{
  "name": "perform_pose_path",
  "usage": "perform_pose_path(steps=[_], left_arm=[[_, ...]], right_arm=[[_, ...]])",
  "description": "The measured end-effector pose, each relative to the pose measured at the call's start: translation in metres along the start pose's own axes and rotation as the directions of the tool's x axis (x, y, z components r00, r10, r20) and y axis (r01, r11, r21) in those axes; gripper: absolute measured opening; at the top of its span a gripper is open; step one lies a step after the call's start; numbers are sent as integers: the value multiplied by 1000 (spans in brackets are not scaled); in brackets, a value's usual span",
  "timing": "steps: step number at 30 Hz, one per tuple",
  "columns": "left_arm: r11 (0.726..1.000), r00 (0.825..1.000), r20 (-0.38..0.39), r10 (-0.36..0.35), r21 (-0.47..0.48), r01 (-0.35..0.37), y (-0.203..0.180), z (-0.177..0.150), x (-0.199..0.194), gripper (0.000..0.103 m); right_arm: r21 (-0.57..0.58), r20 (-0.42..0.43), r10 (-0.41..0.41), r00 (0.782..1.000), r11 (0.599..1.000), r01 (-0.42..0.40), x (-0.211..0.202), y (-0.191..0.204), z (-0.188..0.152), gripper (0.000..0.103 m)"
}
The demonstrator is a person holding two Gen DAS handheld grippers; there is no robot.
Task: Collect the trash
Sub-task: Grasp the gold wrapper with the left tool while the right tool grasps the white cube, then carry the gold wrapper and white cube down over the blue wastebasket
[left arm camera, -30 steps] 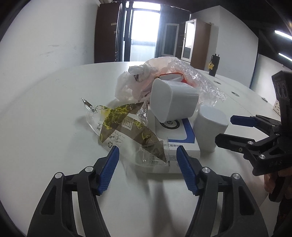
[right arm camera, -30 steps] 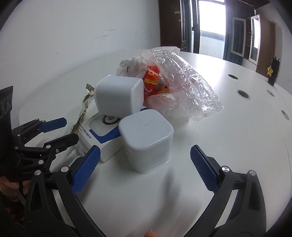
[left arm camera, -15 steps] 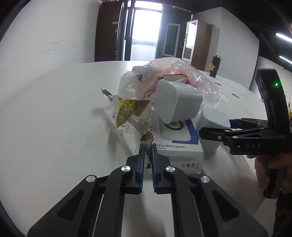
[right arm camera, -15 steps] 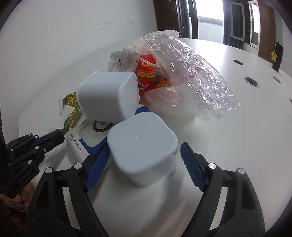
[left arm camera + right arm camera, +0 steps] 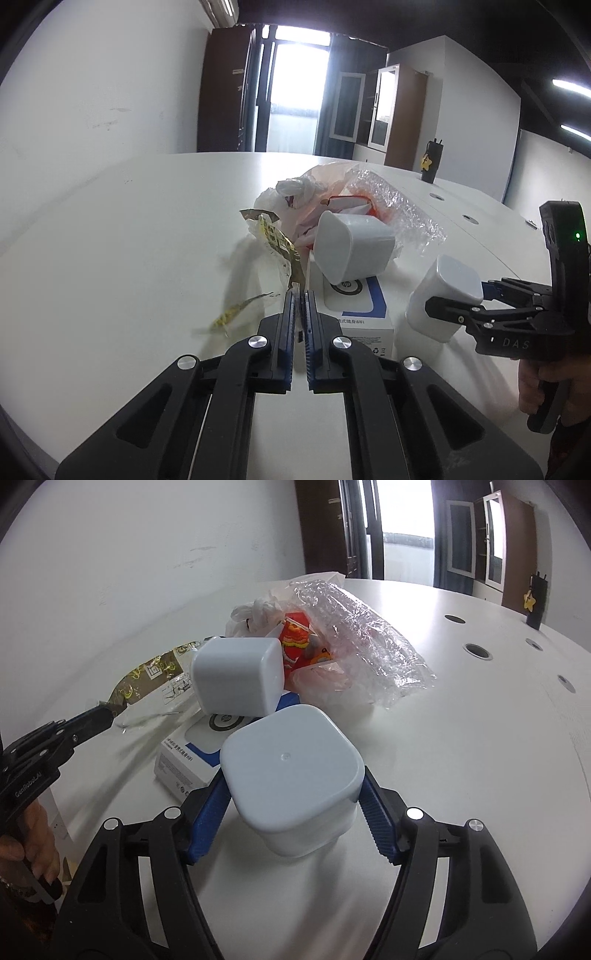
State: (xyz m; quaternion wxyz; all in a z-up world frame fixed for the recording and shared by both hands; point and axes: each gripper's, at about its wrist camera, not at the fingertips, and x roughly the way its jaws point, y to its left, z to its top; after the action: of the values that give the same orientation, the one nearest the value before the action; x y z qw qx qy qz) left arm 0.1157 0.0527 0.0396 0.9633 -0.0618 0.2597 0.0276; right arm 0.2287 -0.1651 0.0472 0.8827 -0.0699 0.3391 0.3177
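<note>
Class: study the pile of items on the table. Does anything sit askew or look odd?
Yes. One white tub lies tipped on its side, leaning on the white-and-blue box, while the other white tub is upside down between the right gripper fingers.

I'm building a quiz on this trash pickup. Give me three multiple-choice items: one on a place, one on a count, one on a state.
1. The tipped white tub rests on:
A. a white-and-blue box
B. a chair
C. a shelf

2. White tubs in view:
A. one
B. two
C. four

3. The left gripper is:
A. wide open
B. shut on the wrapper
C. out of view

Answers:
1 A, the white-and-blue box lies under it.
2 B, the second tub sits between the right gripper fingers.
3 B, its fingers pinch the gold-printed wrapper.
</note>
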Motion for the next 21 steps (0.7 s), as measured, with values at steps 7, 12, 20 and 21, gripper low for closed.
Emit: perform_pose_path(steps=[7,12,20,21], left_arm=[[1000,999,40,23,18,-23,-7,2,-21,4],[1000,998,59,12,28,-14,-12,-7,-43,4],[997,996,86,36,72,-43,-22,-26,-85,4],[998,996,86,23,61,-29,-21,-31,-94,4]], right_arm=[[3,53,-11,999,1000,11,-38,6,-19,64],[34,107,-17,994,999,14,-66,6,-44,64],[69,148,4,989,998,-14,-106,6,-85,64],[64,150,-5,989,998,-5,-111,7,-90,64]])
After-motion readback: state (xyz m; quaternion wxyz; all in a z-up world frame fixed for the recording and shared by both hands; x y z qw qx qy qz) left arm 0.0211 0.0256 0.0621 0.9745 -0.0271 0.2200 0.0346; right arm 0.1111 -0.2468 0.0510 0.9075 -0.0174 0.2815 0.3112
